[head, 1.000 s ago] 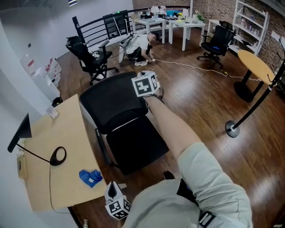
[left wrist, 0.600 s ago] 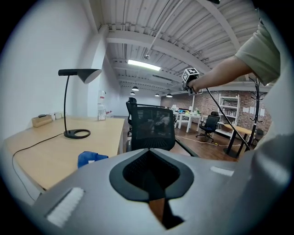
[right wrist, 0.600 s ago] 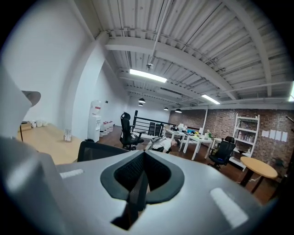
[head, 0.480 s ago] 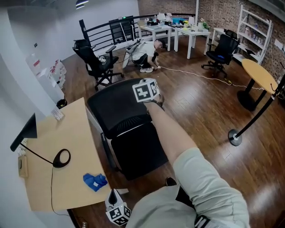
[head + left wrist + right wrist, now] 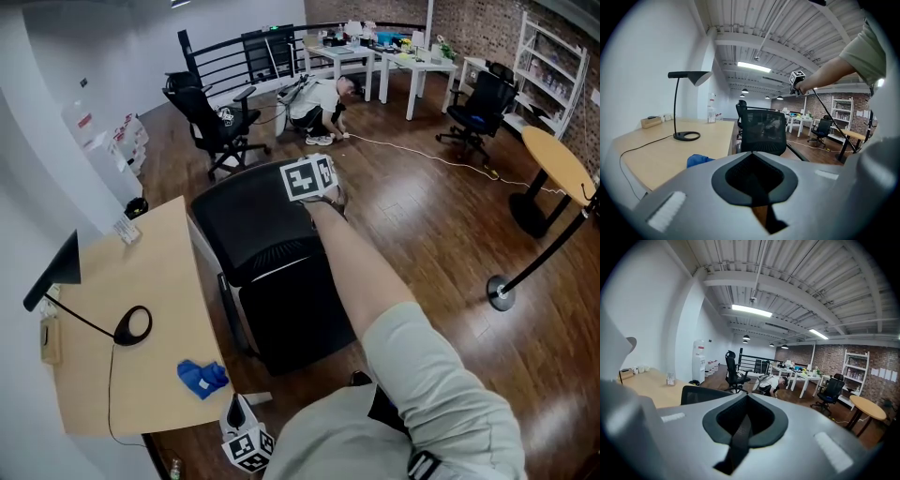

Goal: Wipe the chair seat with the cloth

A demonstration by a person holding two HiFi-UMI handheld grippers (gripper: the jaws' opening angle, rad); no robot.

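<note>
Your right claw [image 5: 746, 399] has barely shifted; it stays shut and empty by the top of the chair [image 5: 286, 319] back. Your left claw [image 5: 234, 401] looks shut too, holding nothing. The blue cloth [image 5: 202, 377] lies on the worktop [image 5: 141, 272]. Wiping hasn't begun; next, grab the cloth.

Blue cloth [image 5: 202, 377] on desk [image 5: 150, 281], nr chair [image 5: 253, 225]

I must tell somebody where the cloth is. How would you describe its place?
Find the light wooden desk left of the black chair. Near its edge closest to the person, not far from the black lamp base, lies the cloth. It is the only blue, crumpled thing on the desk.
</note>
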